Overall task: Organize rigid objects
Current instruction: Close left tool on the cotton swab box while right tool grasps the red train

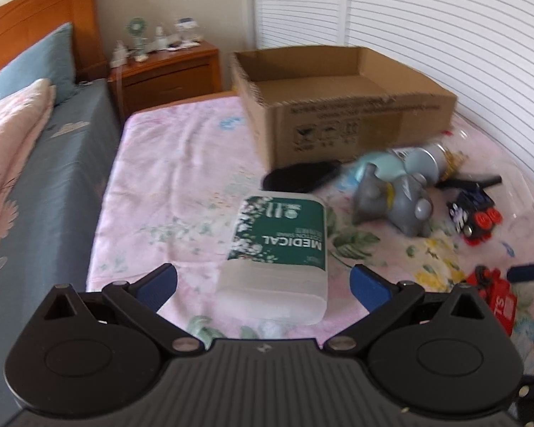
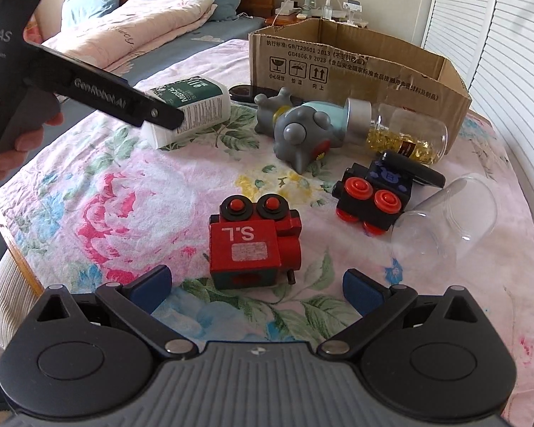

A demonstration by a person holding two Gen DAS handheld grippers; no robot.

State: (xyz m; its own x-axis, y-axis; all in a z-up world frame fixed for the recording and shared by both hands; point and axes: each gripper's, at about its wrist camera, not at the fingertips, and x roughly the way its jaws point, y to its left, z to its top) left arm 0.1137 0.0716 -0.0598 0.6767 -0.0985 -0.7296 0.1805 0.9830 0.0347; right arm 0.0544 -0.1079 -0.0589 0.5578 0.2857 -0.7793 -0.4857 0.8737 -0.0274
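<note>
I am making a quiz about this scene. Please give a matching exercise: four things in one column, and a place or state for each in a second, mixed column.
Things:
1. cotton swab box
2. red toy train
3. clear cup
4. cardboard box

Places or states:
a. lying on its side, empty
b. before the left gripper, its jaws open
c. open-topped, behind the toys
d. before the right gripper, its jaws open

Pairs: 1-b, 2-d, 3-a, 4-c

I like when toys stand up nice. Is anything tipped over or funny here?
Yes. The red toy train lies tipped, its "S.L" upside down. The pill bottle and clear cup lie on their sides. Nothing looks spilled or broken, and the cardboard box looks empty.
</note>
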